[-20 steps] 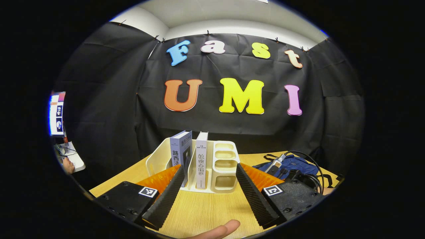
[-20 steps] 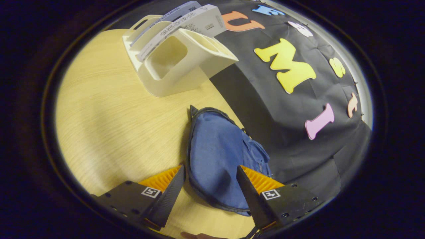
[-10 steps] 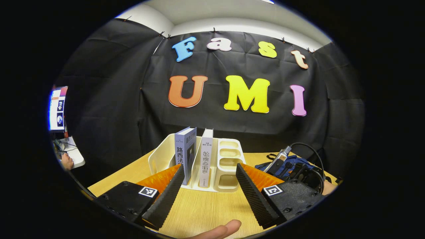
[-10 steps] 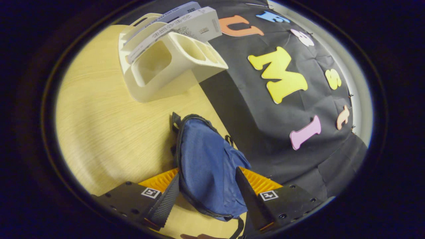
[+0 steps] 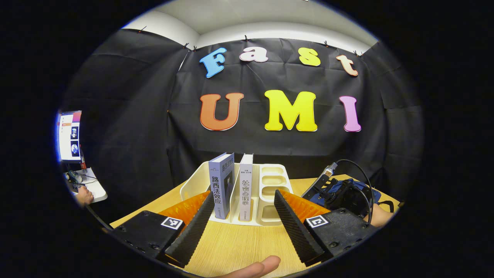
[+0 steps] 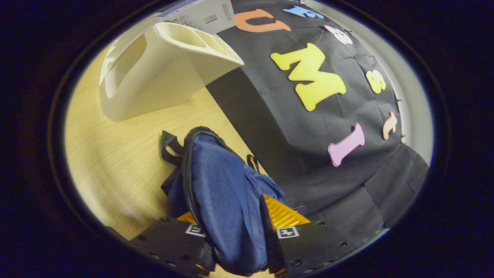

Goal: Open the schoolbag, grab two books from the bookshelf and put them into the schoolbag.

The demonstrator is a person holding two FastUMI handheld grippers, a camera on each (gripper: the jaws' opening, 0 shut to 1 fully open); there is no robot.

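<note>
Closer now, right hand-held gripper (image 6: 235, 247) astride blue, zipped schoolbag (image 6: 222, 200)

Right gripper view: bookshelf (image 6: 154, 73) and book (image 6: 200, 15) cut off at the top edge; schoolbag (image 6: 227, 208) lower end hidden between the gripper fingers. Left gripper view: schoolbag largely hidden behind the right gripper (image 5: 339, 195).
</note>
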